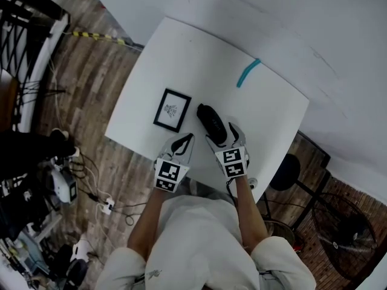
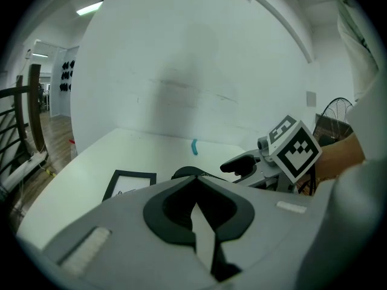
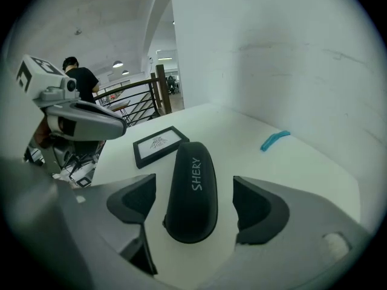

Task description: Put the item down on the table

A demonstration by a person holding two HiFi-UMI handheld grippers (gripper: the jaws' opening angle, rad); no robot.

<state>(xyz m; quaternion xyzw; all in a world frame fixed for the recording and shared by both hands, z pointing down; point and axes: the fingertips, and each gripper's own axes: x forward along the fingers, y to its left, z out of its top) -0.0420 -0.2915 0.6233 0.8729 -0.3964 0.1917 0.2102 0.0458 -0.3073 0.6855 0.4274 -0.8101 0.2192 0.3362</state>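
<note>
Glasses case point(image 3: 192, 189) lies free between the right gripper point(image 3: 195, 203)'s spread fingers. Probably light, stiff and slick, so pinch its long sides.

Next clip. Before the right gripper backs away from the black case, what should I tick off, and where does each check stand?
1. Case lies flat on the table: ok.
2. Right gripper open, pads clear of the case on both sides: ok.
3. Left gripper shut and empty: ok.
4. Case apart from the picture frame: ok.
5. Teal strip far from the case: ok.
6. Case fully closed: cannot tell.
</note>
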